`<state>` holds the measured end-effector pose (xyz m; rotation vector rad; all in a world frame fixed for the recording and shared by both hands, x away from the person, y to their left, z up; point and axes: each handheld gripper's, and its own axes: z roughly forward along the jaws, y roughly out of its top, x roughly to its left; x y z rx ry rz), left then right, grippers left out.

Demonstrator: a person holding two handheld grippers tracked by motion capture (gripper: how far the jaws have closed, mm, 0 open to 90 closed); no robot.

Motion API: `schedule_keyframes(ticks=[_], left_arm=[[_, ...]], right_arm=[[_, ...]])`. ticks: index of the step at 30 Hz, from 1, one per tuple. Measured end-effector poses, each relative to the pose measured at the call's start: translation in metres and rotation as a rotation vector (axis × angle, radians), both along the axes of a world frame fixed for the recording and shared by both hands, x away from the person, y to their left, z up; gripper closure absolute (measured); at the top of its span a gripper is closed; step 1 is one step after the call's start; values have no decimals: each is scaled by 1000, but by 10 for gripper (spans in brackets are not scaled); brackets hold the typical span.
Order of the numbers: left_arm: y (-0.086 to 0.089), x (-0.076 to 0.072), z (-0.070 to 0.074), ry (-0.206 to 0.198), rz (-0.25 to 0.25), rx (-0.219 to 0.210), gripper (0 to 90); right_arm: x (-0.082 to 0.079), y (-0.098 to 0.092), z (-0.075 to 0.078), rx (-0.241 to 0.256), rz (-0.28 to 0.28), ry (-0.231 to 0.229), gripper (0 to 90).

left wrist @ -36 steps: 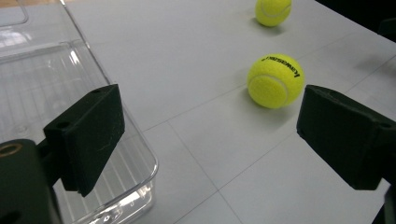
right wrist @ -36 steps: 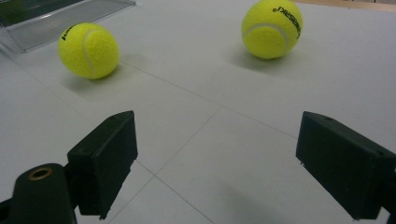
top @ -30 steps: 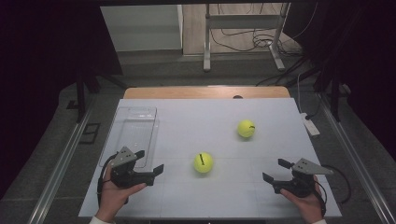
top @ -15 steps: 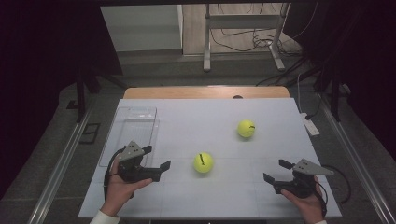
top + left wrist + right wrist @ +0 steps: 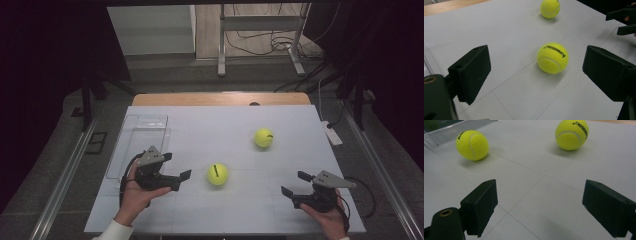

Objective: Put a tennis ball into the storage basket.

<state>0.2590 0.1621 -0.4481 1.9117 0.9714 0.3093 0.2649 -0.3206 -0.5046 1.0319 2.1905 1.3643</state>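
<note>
Two yellow tennis balls lie on the white table. The near ball [image 5: 217,174] [image 5: 552,58] [image 5: 472,145] rests just right of my left gripper [image 5: 176,165] [image 5: 536,72], which is open and points at it, jaws on either side of the line to it but short of touching. Toward the back right sits the far ball [image 5: 263,138] [image 5: 550,8] [image 5: 572,134]. My right gripper [image 5: 295,183] [image 5: 544,205] stands open near the front right with nothing between its jaws; it also appears in the left gripper view [image 5: 624,21].
A clear plastic container [image 5: 142,135] [image 5: 456,128] stands at the table's left, just behind my left hand. A white power strip [image 5: 331,134] lies off the right edge. A wooden strip [image 5: 220,98] borders the back of the table.
My left gripper has moved to the right, closer to the near ball. The right gripper and both balls have stayed put.
</note>
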Motion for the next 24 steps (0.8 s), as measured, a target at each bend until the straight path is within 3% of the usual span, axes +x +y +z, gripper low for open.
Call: schedule_keyframes(ticks=[24], left_arm=[[-26, 23, 3, 32, -88, -1, 89]], right_arm=[[-1, -1, -1, 2, -2, 0, 131]])
